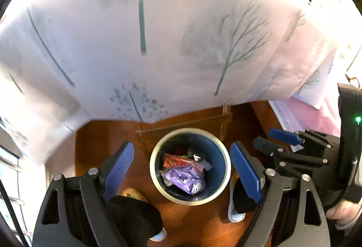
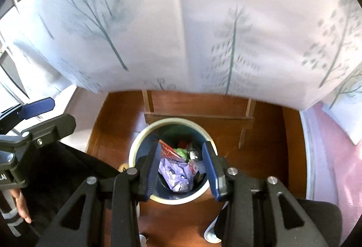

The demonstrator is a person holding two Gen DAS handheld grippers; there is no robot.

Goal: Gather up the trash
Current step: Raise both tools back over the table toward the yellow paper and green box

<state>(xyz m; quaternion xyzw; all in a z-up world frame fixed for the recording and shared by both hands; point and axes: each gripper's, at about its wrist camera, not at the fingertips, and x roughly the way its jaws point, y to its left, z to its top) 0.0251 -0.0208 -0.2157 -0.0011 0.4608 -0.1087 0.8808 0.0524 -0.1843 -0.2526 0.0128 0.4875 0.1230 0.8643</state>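
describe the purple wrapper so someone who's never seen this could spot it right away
Start at the round dark blue bin with a cream rim standing on the reddish-brown wooden floor, below the white tree-print curtain. Inside, on top of the pile toward the near side, lies the crumpled purple plastic wrapper. It is the only purple piece, just below the red snack wrapper.

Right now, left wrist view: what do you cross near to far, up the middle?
Wooden floor → trash bin holding a purple wrapper and, beyond it, a red wrapper → dark wooden frame → tree-print cloth.
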